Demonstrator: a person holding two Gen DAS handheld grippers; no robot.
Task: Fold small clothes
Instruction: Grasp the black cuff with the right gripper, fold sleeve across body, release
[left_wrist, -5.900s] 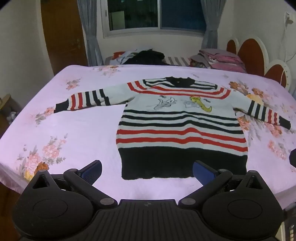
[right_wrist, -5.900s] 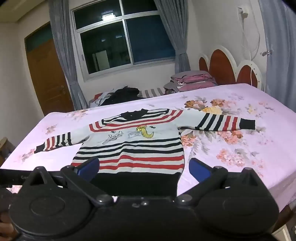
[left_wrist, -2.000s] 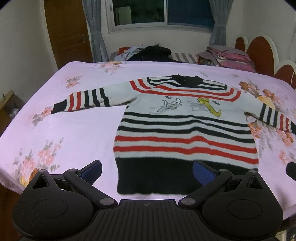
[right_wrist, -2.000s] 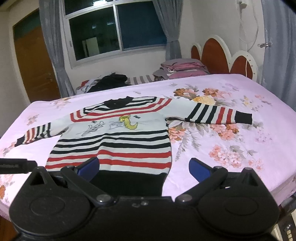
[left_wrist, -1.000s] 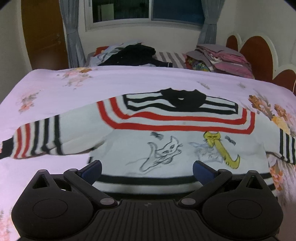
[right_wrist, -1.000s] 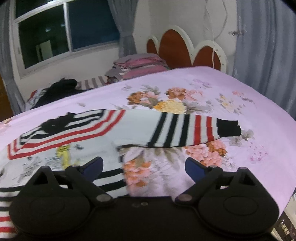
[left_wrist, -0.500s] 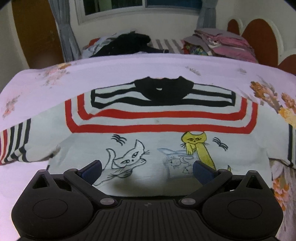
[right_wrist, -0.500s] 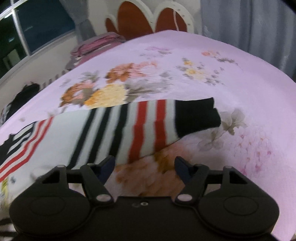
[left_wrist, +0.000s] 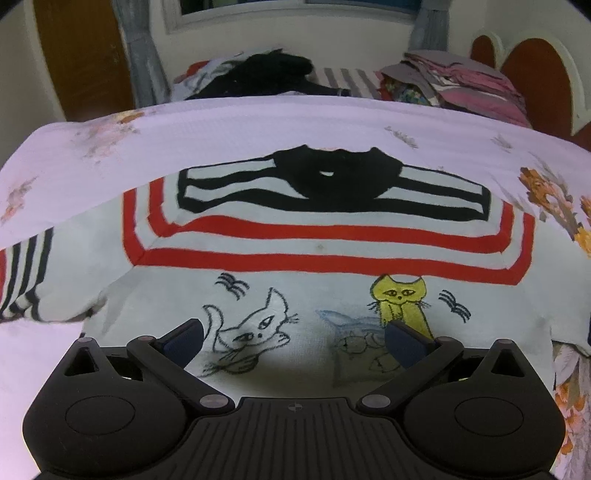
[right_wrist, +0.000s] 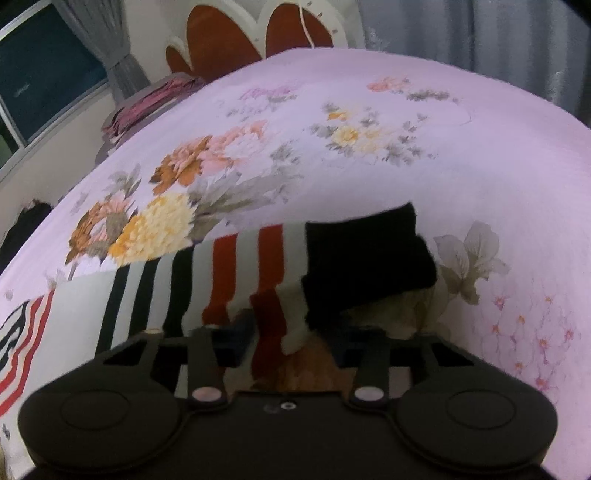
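We see the sweater (left_wrist: 317, 258) spread flat on the bed (right_wrist: 480, 155). Our left tool (left_wrist: 295, 338) hangs wide open over the chest, holding nothing. Our right tool (right_wrist: 291, 341) is closing on the sleeve (right_wrist: 280, 273) near the black cuff, knit bunched between its jaws. We judge the knit soft, light and limp; a pinch by the cuff should carry the sleeve across.

We see a white sweater (left_wrist: 295, 254) banded in red and black stripes, with a black collar (left_wrist: 332, 177), a white cat and a yellow cat drawn on its chest. Its sleeve (right_wrist: 258, 273) carries black and red stripes and ends in a black cuff (right_wrist: 365, 258). The bedsheet (right_wrist: 369, 155) beneath is pale lilac, printed with orange, yellow and pink flowers.
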